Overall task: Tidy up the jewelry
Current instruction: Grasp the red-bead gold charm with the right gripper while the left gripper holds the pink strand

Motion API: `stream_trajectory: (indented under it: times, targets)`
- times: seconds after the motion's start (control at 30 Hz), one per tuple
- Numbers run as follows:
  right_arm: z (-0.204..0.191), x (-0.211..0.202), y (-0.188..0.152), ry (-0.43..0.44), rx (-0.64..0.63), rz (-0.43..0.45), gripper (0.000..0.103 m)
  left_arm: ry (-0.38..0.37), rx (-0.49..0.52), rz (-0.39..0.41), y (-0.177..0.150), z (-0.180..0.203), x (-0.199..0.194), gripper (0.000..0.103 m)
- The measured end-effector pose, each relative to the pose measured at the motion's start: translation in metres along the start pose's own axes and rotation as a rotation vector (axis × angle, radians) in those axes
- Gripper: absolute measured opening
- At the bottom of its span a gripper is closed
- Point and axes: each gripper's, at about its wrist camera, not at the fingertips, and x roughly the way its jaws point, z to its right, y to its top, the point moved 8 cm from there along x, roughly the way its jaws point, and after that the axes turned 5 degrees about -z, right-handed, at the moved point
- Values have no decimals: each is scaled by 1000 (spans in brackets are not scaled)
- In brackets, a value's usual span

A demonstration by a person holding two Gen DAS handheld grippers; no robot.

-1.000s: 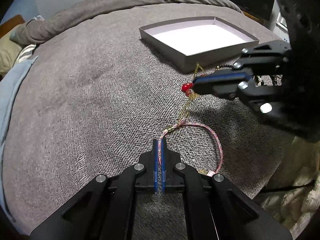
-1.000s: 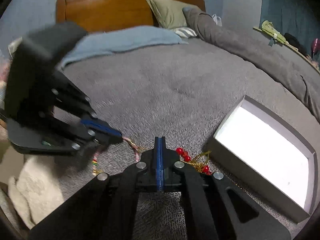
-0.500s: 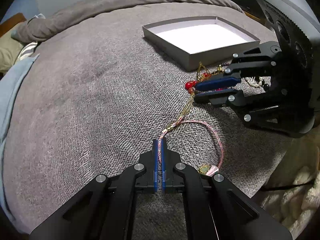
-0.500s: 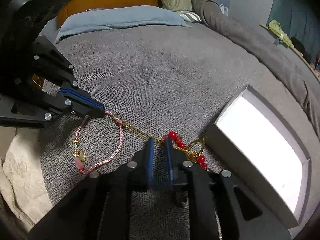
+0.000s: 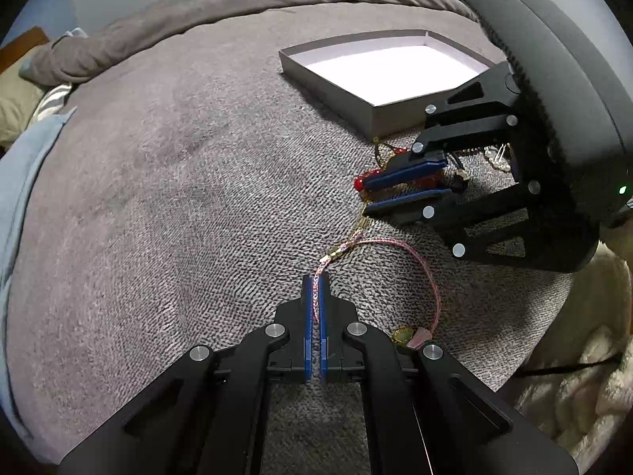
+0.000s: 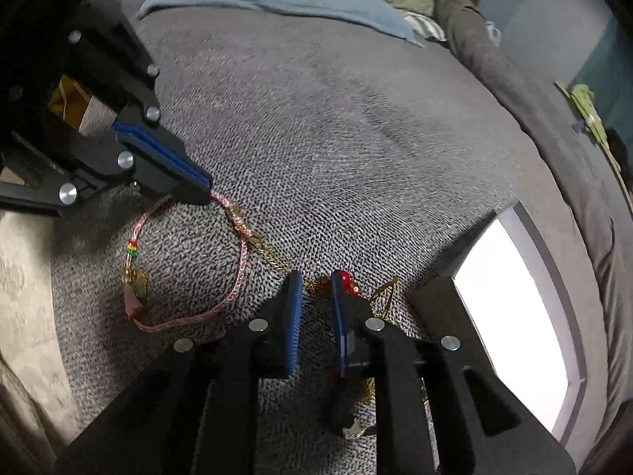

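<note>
A pink braided bracelet (image 5: 431, 285) with a small green charm lies looped on the grey blanket. My left gripper (image 5: 315, 277) is shut on its cord near the gold clasp, and it enters the right wrist view from the left (image 6: 198, 194). A gold chain (image 6: 273, 257) with red beads (image 6: 348, 279) runs from that clasp toward the box. My right gripper (image 6: 315, 277) stands low over this chain with its jaws a little apart. The chain passes between them and the pads do not press on it. In the left wrist view the right gripper (image 5: 366, 198) sits beside a red bead (image 5: 359, 183).
A shallow grey box (image 5: 336, 91) with a white inside lies just beyond the beads, its wall (image 6: 435, 304) close to my right fingers. More small jewellery (image 5: 494, 158) lies behind the right gripper. Cream fluffy fabric (image 5: 573, 376) borders the blanket. Pillows and a rolled duvet lie far back.
My right gripper came down toward the beaded gold chain, rolled, and its jaws parted from shut to a narrow gap around the chain. The left gripper and the bracelet stayed put.
</note>
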Motion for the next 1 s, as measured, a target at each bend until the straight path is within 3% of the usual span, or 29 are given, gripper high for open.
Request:
stream_trajectory:
  times: [0.07,0.13,0.2,0.23,0.33,0.47,0.6,0.9,1.0]
  targets:
    - [-1,2,3,1,-30,-16,16,-1,2,-1,0,0,0,4]
    - [3,4,6,17,-26,-32,23,-5,-1,0,1,0,0,4]
    - [14,7,9,-23,1,-37,55,-4,0,0,1,1,0,4]
    - [17,9,9,-25,9,-39,56,-5,1,0,1,1,0,4]
    - [21,12,9,16,47,-34,55,-8,4,2,1,3,0,4]
    - [20,12,10,43,53,-21,30,-18,-6,2,1,1,2,4]
    - [19,3,12,15,64,17,24,-19,-11,8,1,0,1,4]
    - [62,-80,19,27,298,347,24,19,-16,108,20,0,-34,4]
    - [64,-110,16,74,334,446,24,38,-14,135,29,1,-44,4]
